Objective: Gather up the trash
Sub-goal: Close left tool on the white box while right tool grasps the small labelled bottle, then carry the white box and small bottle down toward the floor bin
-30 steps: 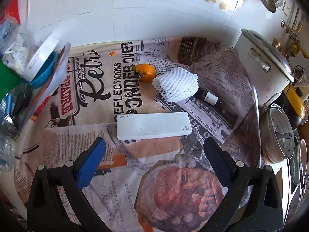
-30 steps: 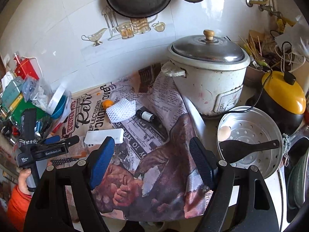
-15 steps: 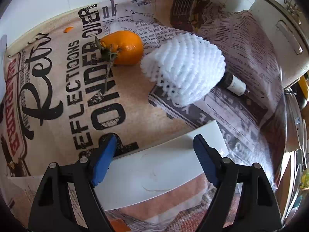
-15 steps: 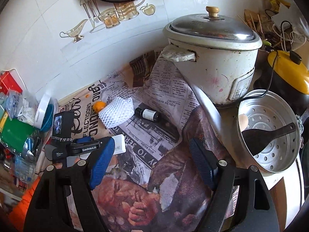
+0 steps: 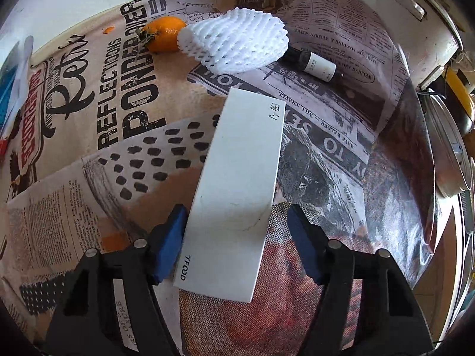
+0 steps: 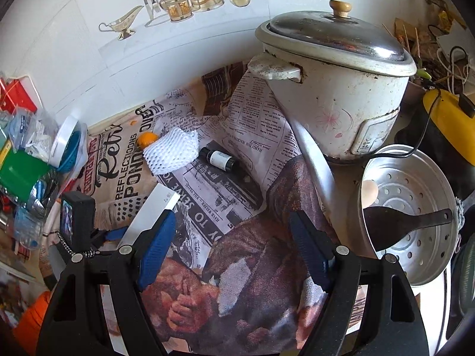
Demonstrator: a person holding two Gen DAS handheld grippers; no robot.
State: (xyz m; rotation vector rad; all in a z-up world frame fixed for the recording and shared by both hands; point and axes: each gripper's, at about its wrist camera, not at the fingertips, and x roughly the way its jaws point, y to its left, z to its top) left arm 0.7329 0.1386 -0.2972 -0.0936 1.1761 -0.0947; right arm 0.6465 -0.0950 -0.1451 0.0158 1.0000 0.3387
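Note:
A long flat white box (image 5: 240, 184) lies on the newspaper-covered counter (image 5: 89, 195). My left gripper (image 5: 236, 216) is down around the box's near end with its jaws closing. The left pad (image 5: 169, 243) is at the box's edge, and a gap still shows at the right pad (image 5: 302, 246). Beyond the box lie a white foam fruit net (image 5: 237, 41), an orange (image 5: 164, 37) and a small dark bottle (image 5: 314, 63). My right gripper (image 6: 233, 219) hangs open over the newspaper with nothing between its fingers. The box (image 6: 154, 207), net (image 6: 172, 154) and bottle (image 6: 219, 158) also show in the right wrist view.
A white rice cooker (image 6: 335, 89) stands at the back right. A metal steamer tray (image 6: 415, 237) beside it holds an egg and a black spoon. A yellow appliance (image 6: 448, 118) is at the far right. Packets and a blue bowl (image 6: 68, 151) crowd the left edge.
My left gripper dropped onto the white box and rolled, so the box now runs lengthwise between its fingers. Its jaws have narrowed. The right gripper shifted slightly closer to the counter.

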